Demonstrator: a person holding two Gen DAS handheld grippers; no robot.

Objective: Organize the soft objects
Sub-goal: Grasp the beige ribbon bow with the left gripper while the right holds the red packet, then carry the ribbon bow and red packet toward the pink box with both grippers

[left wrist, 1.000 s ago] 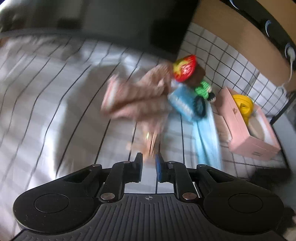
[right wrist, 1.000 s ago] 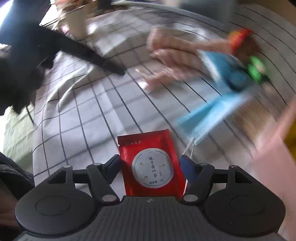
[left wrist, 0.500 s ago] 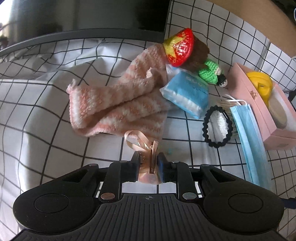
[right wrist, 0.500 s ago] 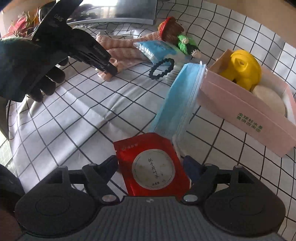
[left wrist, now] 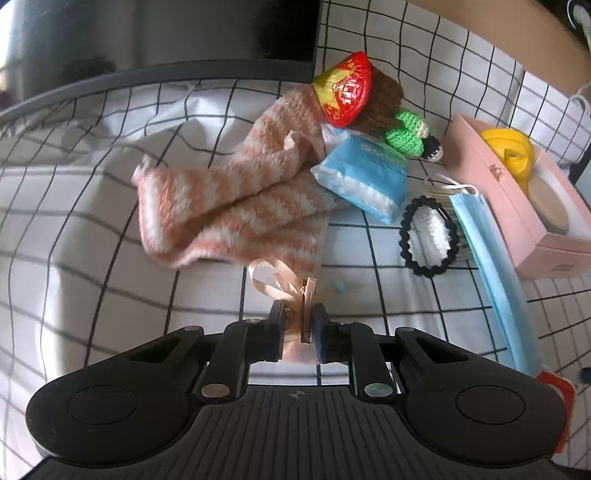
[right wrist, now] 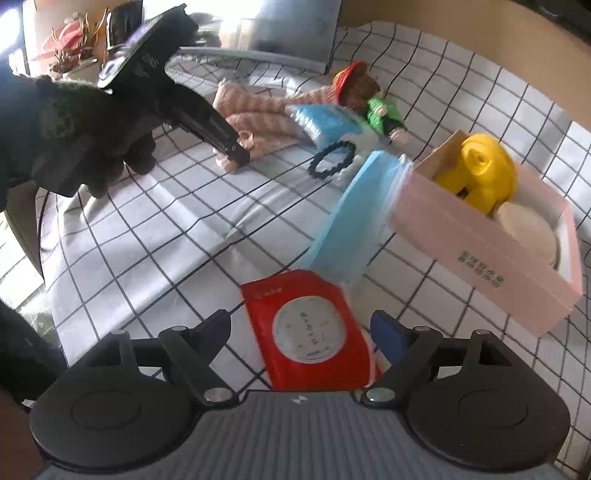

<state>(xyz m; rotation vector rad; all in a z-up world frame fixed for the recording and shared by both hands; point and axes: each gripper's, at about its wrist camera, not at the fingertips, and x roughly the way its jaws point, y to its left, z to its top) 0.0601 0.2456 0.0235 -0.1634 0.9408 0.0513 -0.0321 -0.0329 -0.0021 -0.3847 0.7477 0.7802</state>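
My left gripper [left wrist: 300,325] is shut on a small peach ribbon bow [left wrist: 286,291], just in front of a pink-and-white striped knit cloth [left wrist: 236,214]. Behind the cloth lie a crochet doll with a red hat [left wrist: 354,96], a blue tissue pack [left wrist: 364,177], a black hair tie [left wrist: 428,236] and a blue face mask [left wrist: 491,273]. My right gripper [right wrist: 301,325] is open, with a red tea sachet [right wrist: 310,328] lying between its fingers. The left gripper [right wrist: 236,155] with the bow also shows in the right wrist view.
A pink open box [right wrist: 480,251] at the right holds a yellow toy [right wrist: 480,173] and a beige round pad [right wrist: 528,229]. Everything lies on a white black-grid cloth [right wrist: 155,236]. A dark monitor [left wrist: 166,33] stands at the back.
My left gripper closed on the ribbon bow and now holds it steady near the striped cloth. My right gripper swung toward the pink box, staying open over the red sachet.
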